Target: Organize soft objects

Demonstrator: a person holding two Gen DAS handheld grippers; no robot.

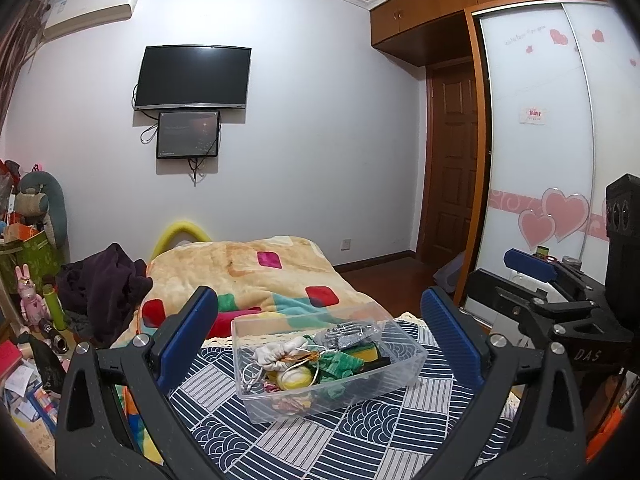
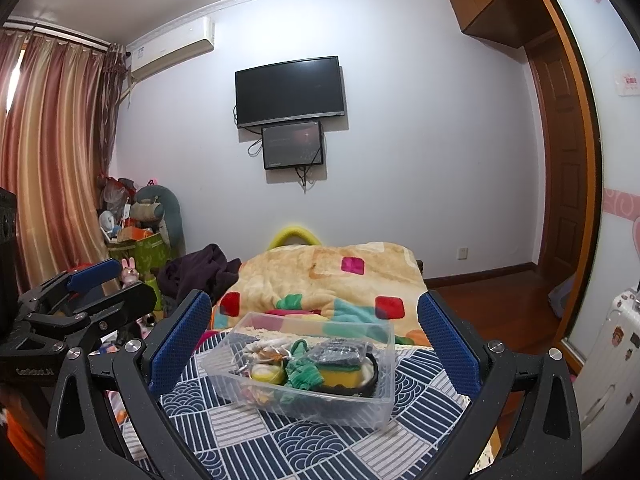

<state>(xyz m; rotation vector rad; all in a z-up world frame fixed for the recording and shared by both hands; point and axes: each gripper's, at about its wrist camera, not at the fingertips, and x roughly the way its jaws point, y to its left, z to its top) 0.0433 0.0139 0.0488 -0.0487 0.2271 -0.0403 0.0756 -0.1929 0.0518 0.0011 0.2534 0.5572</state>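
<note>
Both grippers hover with fingers spread wide, grasping nothing; the left gripper (image 1: pixel 320 344) and right gripper (image 2: pixel 316 344) each frame the clear plastic bin (image 1: pixel 404 364) at twelve o'clock, neither clearly nearer; it sits on the patterned cloth (image 1: pixel 360 440), long axis crosswise, heaped with soft oddments; beyond, the blanket (image 1: pixel 256 276).

A home bedroom: a bed with a fleece blanket (image 1: pixel 248 276), wall-mounted television (image 1: pixel 194 77), wardrobe (image 1: pixel 540 152) and curtains (image 2: pixel 48 160).
</note>
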